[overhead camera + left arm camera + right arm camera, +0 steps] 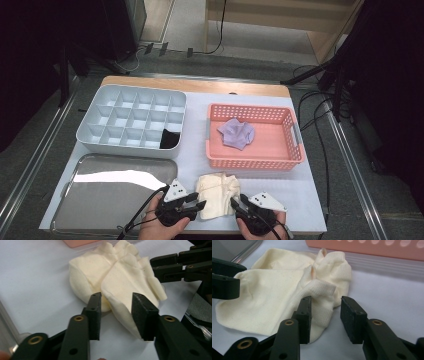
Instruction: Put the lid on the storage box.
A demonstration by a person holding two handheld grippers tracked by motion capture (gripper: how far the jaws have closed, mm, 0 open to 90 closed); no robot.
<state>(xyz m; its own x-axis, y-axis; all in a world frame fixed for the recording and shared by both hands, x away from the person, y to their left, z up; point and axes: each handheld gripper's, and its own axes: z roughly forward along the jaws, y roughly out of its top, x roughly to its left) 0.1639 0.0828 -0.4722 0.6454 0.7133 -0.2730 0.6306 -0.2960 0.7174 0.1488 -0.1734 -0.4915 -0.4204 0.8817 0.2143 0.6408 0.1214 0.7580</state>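
Note:
A folded pair of cream socks point(217, 195) lies at the front middle of the white table, between my two grippers. At their left edge, my left gripper point(201, 204) stands open. In the left gripper view its jaws point(117, 312) flank one end of the socks point(117, 277), and the fabric does not look pinched. My right gripper point(234, 205) is open at the socks' right edge. In the right gripper view its jaws point(325, 315) straddle the ribbed cuff point(319, 290), with a gap beside the right pad. Each gripper view also shows the other gripper: right gripper point(153, 268), left gripper point(240, 277).
A pink basket point(250, 162) behind the socks holds a purple garment point(236, 132). A white divided organiser point(125, 147) at the back left has a black item point(170, 139) in one front compartment. A metal tray point(100, 200) lies at the front left. The table's front edge is close.

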